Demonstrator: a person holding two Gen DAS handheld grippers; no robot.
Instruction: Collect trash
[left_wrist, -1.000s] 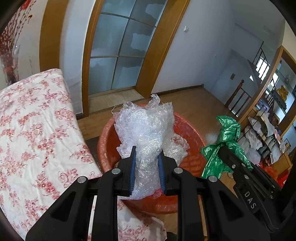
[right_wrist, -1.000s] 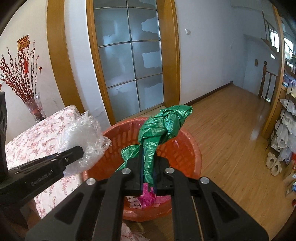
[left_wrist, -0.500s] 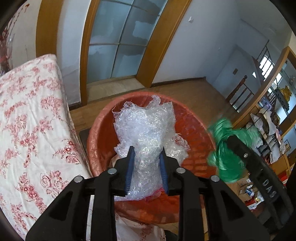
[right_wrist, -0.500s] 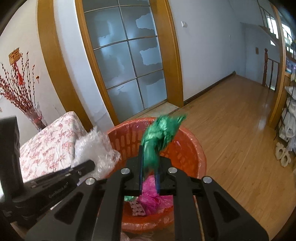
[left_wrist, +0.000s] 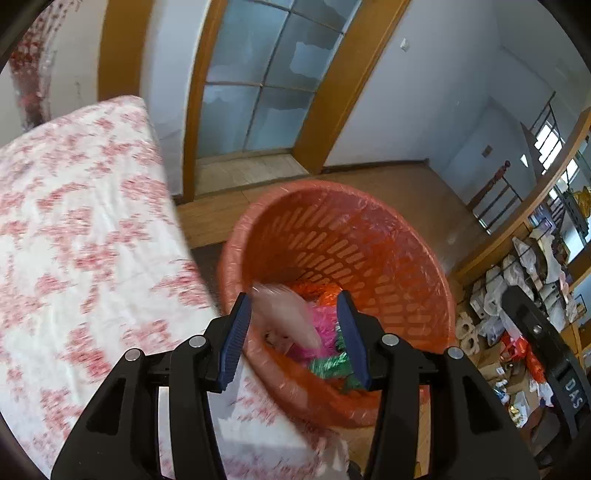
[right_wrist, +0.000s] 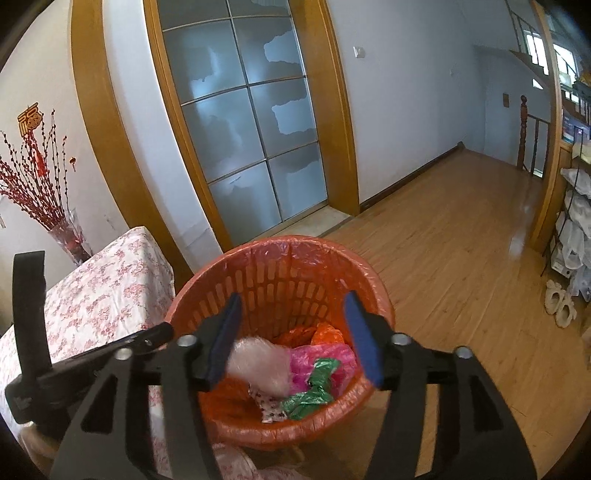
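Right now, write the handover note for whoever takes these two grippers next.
Left gripper: jaws have just been opening, nothing pressed between them; the bubble wrap is a blurred shape inside the orange basket, released.
Right gripper: jaws have just been opening, now wide and empty; the green bag lies in the basket on the pink plastic.
Done: both pieces are in the basket, which stands on the wood floor beside the floral-covered table.
Left: no other loose trash shows in these views; look over the table and floor before picking again.
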